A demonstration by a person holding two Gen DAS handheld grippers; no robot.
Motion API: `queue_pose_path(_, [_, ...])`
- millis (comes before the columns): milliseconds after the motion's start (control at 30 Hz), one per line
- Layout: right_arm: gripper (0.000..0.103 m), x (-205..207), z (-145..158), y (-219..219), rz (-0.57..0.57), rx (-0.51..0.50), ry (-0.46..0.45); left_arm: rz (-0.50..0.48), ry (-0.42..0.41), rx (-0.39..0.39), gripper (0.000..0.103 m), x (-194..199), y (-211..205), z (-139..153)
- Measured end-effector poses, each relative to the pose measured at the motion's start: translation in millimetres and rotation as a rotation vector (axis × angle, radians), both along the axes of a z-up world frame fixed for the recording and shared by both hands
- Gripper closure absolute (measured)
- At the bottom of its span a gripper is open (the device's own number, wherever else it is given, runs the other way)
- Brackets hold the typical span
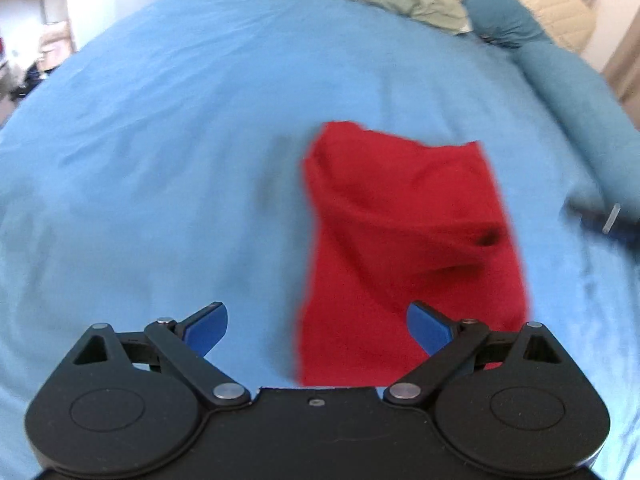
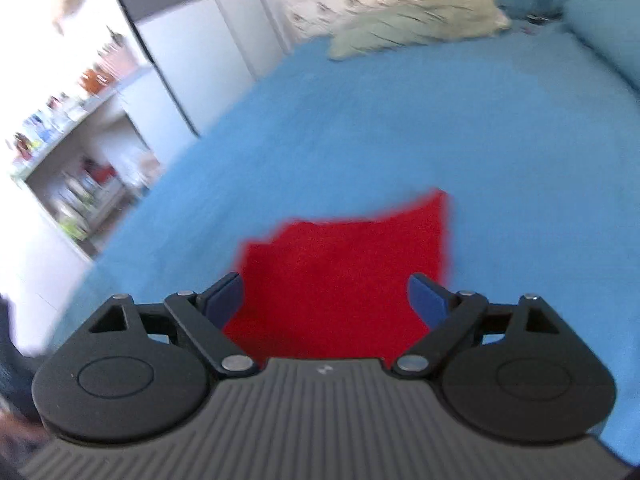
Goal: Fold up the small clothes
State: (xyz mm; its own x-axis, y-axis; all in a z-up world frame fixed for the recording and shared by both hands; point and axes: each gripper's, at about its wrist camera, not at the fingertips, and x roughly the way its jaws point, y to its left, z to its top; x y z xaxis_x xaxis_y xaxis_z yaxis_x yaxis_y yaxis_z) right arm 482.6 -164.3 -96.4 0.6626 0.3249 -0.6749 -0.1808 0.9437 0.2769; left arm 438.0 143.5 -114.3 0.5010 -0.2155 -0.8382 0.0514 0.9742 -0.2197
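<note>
Red cloth (image 1: 408,240) lay rumpled on the blue bed (image 1: 160,160); left claw (image 1: 318,330) and right claw (image 2: 326,300) hovered spread, empty. Better to pinch two corners before folding.

Near edge of red garment (image 1: 408,248) hidden behind left gripper (image 1: 317,330), shelf items (image 2: 72,120) blurred beyond telling, garment type undetermined

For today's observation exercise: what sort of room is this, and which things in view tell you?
Most likely a bedroom: a bed under a blue sheet, a blue bolster and crumpled bedding at its head, a cluttered shelf alongside.
</note>
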Motion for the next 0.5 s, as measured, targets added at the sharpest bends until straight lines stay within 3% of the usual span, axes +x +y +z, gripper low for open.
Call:
queue_pose_path(100, [0.000,-19,-25,-9,-0.011,-0.070,0.069,-0.045,-0.017,-0.025,0.004,2,-25,8])
queue_pose_path(233, [0.000,-36,-44,-10,-0.065,0.005,0.126,-0.084,-0.073,0.028,0.004,13,-63,22])
queue_pose_path(433, [0.000,-45,-45,-14,-0.077,0.057,0.143,0.071,-0.005,0.004,0.007,32,-72,22])
queue_pose_path(500, [0.000,-47,-47,-15,-0.061,0.054,0.141,0.109,0.020,0.000,0.012,38,-66,16])
